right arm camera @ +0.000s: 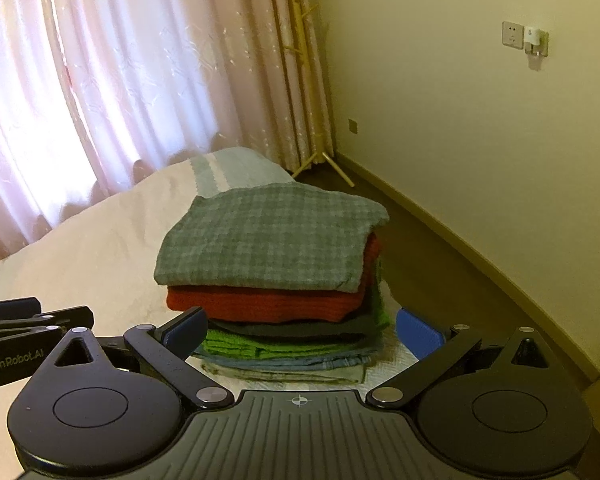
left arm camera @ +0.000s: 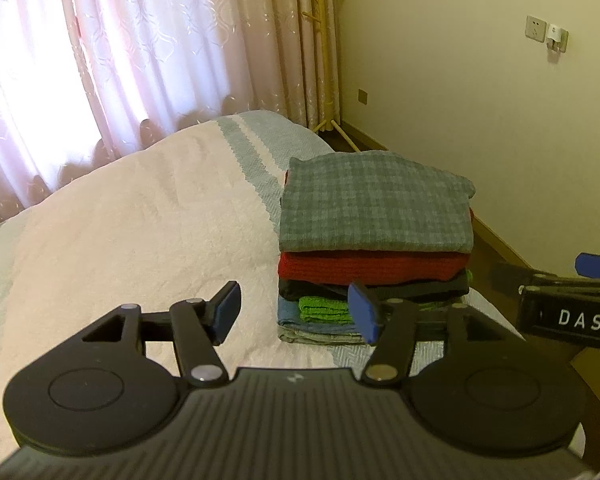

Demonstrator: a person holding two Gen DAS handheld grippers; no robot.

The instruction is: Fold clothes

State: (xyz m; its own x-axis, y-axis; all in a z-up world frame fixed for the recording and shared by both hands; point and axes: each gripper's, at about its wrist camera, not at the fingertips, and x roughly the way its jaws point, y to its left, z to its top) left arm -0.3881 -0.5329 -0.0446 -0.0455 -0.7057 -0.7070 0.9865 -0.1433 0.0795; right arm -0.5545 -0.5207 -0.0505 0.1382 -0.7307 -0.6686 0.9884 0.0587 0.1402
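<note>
Both the left gripper (left arm camera: 296, 312) and the right gripper (right arm camera: 302, 330) stood released, holding nothing. The folded stack (right arm camera: 276, 276) sat mid-frame on the bed (left arm camera: 132, 216); best to retreat without brushing its plaid top (left arm camera: 374, 204).

We see matt black plastic on the left gripper (left arm camera: 296, 312), ribbed on the body, with dull metal pivot pins; its pads (left arm camera: 363, 312) look like blue rubber. Checked top garment (right arm camera: 268, 236) is soft woven cloth, the red one (right arm camera: 260, 300) a coarse knit. Bedspread (left arm camera: 120, 220) is matt, fuzzy fabric. Curtain (left arm camera: 140, 40) is thin embroidered cloth. Coat stand (right arm camera: 300, 60) looks like wood. Wall (right arm camera: 460, 140) is smooth, matt paint.
</note>
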